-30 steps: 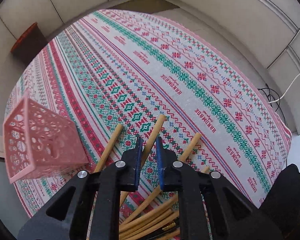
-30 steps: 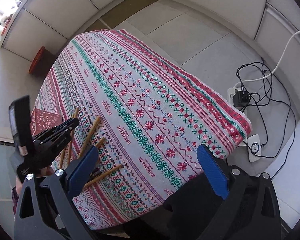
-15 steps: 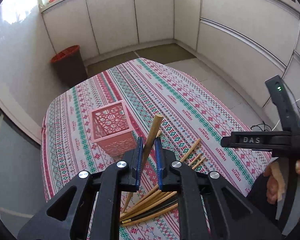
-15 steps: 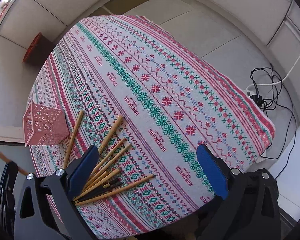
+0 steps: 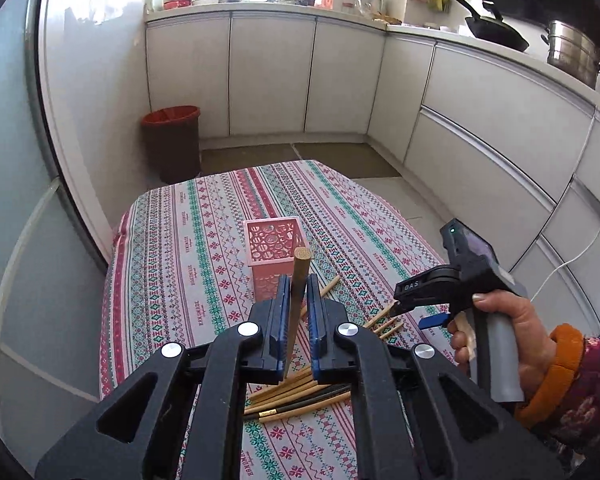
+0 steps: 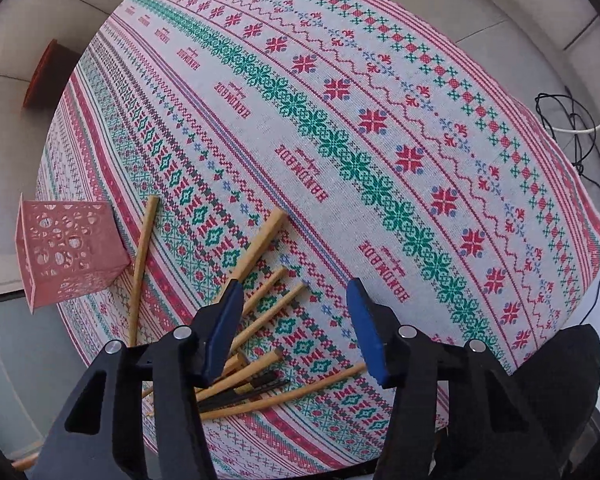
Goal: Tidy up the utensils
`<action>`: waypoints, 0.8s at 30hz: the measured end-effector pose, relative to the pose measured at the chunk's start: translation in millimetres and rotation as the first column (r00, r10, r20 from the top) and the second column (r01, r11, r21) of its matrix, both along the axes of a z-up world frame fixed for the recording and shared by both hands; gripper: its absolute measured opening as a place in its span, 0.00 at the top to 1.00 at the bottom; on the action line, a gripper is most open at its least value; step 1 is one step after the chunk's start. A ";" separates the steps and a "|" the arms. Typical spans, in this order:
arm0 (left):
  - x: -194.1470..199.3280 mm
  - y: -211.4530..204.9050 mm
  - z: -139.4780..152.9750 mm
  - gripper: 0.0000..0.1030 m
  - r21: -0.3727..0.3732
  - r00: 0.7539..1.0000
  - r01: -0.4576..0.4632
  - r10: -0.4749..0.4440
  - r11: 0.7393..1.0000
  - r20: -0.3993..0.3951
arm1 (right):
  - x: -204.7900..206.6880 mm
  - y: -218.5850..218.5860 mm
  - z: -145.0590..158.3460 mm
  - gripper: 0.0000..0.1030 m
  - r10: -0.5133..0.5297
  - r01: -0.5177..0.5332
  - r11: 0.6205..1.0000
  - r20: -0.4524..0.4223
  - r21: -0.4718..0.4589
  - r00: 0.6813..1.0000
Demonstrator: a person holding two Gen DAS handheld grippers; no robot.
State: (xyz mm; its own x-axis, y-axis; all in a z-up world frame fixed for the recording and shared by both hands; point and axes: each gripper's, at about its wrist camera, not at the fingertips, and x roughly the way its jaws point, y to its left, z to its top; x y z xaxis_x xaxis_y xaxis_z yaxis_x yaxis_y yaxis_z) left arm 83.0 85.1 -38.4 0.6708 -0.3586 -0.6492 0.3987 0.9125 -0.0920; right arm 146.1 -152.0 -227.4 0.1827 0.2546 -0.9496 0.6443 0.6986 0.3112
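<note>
On your far left, the pink basket (image 5: 274, 254) stands upright on the patterned tablecloth (image 5: 172, 248), open mouth up, which is why it serves as the drop point for the sticks. Your left gripper (image 5: 298, 312) is clamped on one wooden chopstick (image 5: 300, 280), which stands nearly upright between the pads with its blunt end just in front of the basket: held that way, it looks ready to be lowered in end first. Below and to the right, the loose chopsticks (image 6: 256, 380) lie fanned in a heap near the table's front edge, a few dark ones among them. Your right gripper (image 6: 296, 332) points down over that heap; its jaws have just been closing but are apart, with nothing pressed between them, probably narrowing to single out one stick.
</note>
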 end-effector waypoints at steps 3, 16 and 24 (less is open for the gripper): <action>-3.4 6.8 5.5 0.92 -0.030 1.000 -0.002 0.002 1.000 0.013 | 13.8 6.2 -1.8 0.48 -0.003 0.003 1.000 -0.001 -0.005 1.000; 0.9 20.1 9.7 0.93 -0.065 0.999 -0.038 0.038 0.997 0.005 | 41.9 1.3 -9.5 0.86 -0.120 0.120 0.993 0.011 0.019 0.993; -10.6 16.1 34.3 0.93 -0.099 0.998 -0.038 0.043 0.994 0.050 | -2.6 -7.2 89.4 0.90 -0.025 0.025 1.000 0.315 0.004 0.949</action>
